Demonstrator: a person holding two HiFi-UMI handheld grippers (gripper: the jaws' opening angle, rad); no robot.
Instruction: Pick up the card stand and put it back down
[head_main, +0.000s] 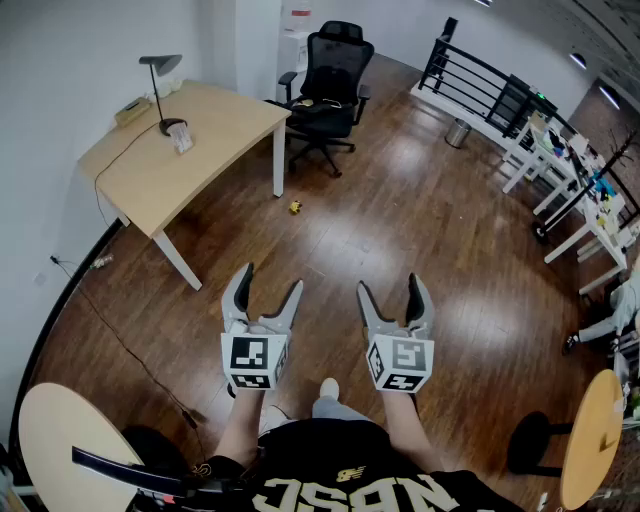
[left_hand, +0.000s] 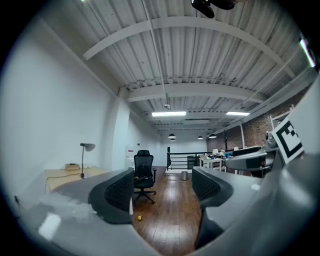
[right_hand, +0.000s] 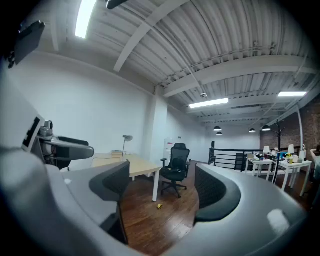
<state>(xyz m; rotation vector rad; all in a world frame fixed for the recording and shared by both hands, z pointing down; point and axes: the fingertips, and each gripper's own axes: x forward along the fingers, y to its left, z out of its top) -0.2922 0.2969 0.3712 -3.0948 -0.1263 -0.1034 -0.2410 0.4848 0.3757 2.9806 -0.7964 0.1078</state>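
A small clear card stand (head_main: 182, 140) sits on the light wooden desk (head_main: 215, 140) at the upper left, beside the base of a desk lamp (head_main: 163, 90). It is too small to make out in either gripper view. My left gripper (head_main: 270, 280) and right gripper (head_main: 389, 284) are held side by side over the wooden floor, well short of the desk. Both point level towards the room. The left gripper (left_hand: 162, 192) has its jaws apart with only floor between them. The right gripper (right_hand: 157, 190) is open too, with nothing in it.
A black office chair (head_main: 325, 90) stands at the desk's right end, with a small yellow object (head_main: 295, 207) on the floor near it. A black railing (head_main: 480, 85) and white tables (head_main: 580, 180) line the right side. Round tables (head_main: 60, 440) (head_main: 590, 440) flank the person.
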